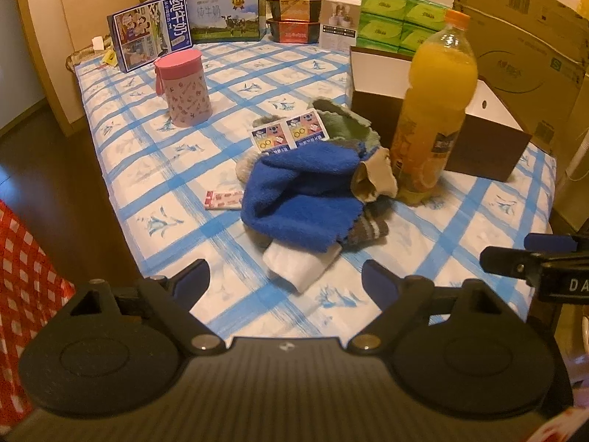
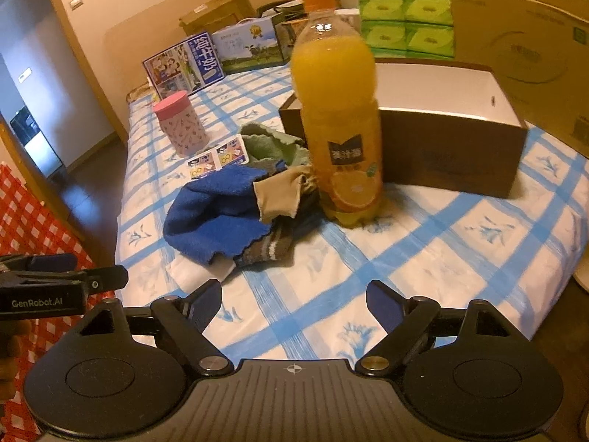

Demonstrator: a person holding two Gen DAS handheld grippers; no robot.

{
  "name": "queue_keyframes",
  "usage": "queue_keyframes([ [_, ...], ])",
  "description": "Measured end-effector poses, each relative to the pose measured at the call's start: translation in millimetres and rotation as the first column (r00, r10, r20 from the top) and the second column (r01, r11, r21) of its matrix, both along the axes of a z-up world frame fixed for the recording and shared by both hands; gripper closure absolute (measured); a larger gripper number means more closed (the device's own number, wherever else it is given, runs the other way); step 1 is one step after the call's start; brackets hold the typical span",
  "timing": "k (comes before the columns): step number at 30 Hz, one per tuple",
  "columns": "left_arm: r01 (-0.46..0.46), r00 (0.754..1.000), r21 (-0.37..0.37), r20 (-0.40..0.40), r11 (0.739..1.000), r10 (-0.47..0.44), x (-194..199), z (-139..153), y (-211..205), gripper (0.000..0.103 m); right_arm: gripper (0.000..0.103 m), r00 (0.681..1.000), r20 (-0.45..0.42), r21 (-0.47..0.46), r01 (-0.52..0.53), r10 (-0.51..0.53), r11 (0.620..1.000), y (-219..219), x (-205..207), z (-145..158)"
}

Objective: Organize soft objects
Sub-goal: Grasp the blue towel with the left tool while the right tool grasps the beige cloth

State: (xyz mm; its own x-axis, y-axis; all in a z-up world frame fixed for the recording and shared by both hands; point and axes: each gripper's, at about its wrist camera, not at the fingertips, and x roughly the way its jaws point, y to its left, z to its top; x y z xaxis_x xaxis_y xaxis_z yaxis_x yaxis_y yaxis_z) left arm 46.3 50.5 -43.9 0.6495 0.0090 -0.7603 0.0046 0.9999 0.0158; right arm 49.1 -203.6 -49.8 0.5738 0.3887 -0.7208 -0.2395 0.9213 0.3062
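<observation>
Currently both claws stand open, holding nothing; the cloth pile (image 1: 313, 191) lies centre-frame just beyond the left gripper (image 1: 285, 283), left of the right gripper (image 2: 294, 304).

Blue towel (image 1: 302, 199): crumpled, atop the heap on the checked cloth.
White sock (image 1: 294, 265): pokes out beneath its near edge.
Striped grey sock (image 1: 368, 232): under its right corner.
Beige sock (image 1: 375, 180): just beside the bottle.
Green cloth (image 1: 342, 121): rumpled, behind.
</observation>
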Motion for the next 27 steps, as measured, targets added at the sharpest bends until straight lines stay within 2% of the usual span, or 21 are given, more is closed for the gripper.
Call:
queue_keyframes([
  [5,0.003,1.0,0.012,0.01,1.0,-0.003,20,-10,7,0.017,0.019,0.999,0.022,-0.016,-0.031,0.031,0.999,17,18,-10],
  [12,0.023,0.999,0.009,0.028,1.0,-0.023,55,-28,13,0.022,0.027,0.995,0.08,-0.03,-0.063,0.065,0.998,44,49,-25],
  [16,0.038,0.999,0.016,0.024,0.999,-0.039,76,-40,14,0.026,0.035,0.992,0.109,-0.057,-0.063,0.069,0.996,59,71,-35],
  [21,0.046,0.999,0.021,0.011,0.999,-0.047,98,-56,17,0.031,0.039,0.991,0.113,-0.084,-0.058,0.067,0.995,72,98,-52],
  [27,0.051,0.999,0.027,0.001,0.998,-0.051,116,-72,22,0.032,0.045,0.991,0.113,-0.113,-0.062,0.075,0.992,85,120,-71],
])
